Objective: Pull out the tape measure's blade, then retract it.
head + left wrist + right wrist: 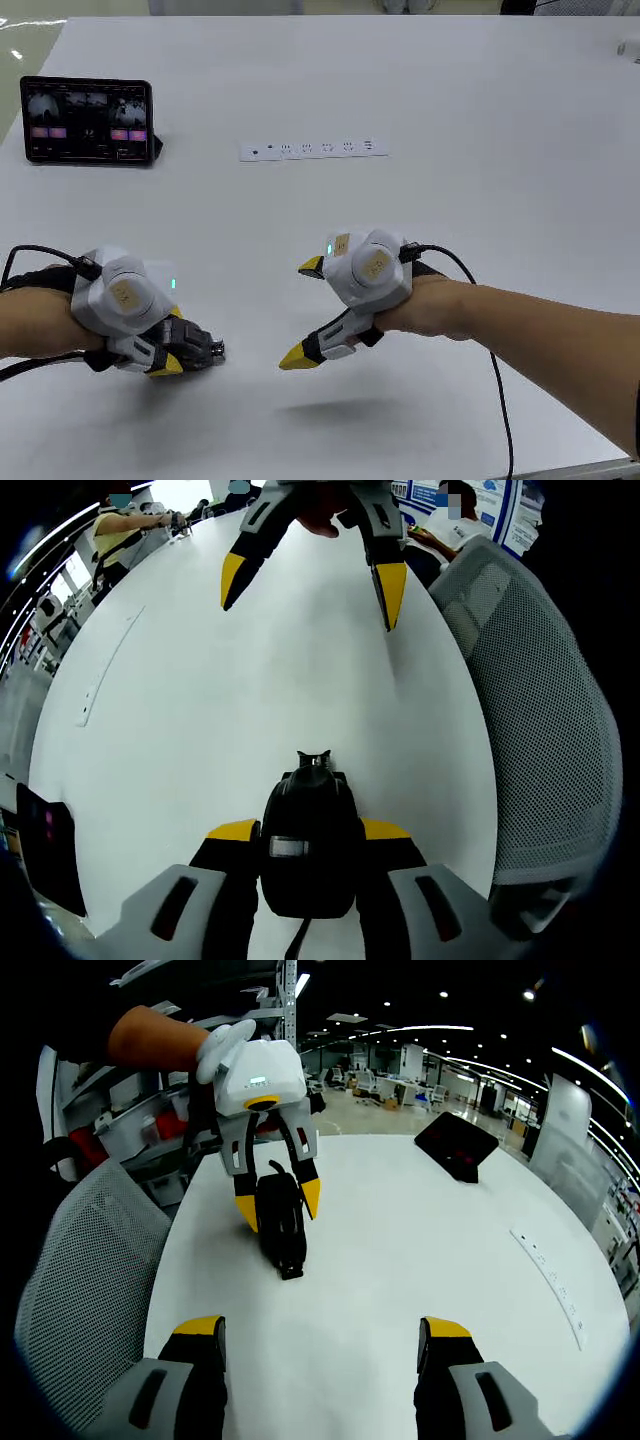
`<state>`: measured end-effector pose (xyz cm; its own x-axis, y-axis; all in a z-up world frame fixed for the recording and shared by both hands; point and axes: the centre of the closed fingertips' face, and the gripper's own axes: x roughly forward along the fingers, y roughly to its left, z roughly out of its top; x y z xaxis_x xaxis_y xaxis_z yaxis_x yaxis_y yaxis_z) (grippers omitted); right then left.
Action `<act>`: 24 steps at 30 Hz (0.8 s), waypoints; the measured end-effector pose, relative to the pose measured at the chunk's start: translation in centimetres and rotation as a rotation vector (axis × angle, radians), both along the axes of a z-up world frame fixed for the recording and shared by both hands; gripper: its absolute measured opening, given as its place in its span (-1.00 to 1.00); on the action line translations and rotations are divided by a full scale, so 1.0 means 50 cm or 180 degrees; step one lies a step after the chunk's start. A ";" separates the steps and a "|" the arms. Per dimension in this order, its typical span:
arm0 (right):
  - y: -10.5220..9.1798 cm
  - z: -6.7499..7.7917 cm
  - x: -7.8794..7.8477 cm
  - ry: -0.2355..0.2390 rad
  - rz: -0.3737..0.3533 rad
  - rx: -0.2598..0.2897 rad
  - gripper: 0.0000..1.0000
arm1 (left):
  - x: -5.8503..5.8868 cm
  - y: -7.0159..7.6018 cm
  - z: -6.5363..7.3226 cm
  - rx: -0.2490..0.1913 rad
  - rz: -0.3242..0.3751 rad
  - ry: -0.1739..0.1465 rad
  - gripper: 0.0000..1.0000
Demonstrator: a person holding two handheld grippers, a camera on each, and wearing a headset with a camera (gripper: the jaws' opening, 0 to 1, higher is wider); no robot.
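The left gripper (180,340) clenches the tape measure (308,830) between its jaws; the right gripper (303,312) gapes nearby.

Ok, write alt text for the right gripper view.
The left gripper clamps a black tape measure on a white table, its blade not pulled out. The right gripper sits below, jaws wide open and empty.

A dark tablet (87,120), a power strip (313,150), a net chair (540,730), a white table (450,100)
The tablet stands well past the left gripper (190,352), the power strip lies flat well past the right gripper (303,312), the chair is at the table's edge
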<state>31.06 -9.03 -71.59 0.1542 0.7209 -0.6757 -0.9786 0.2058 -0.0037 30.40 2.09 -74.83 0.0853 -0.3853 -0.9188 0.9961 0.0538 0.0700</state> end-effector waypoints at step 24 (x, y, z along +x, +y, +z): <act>0.118 -0.076 -0.023 0.0161 0.0152 -0.0039 0.04 | 0.001 -0.002 -0.006 0.0097 0.0022 -0.0061 -0.35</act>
<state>29.93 -3.13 -75.39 0.0852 0.7183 -0.6905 -0.9863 0.1590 0.0437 30.43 1.98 -75.15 0.1058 -0.3564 -0.9283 0.9942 0.0583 0.0909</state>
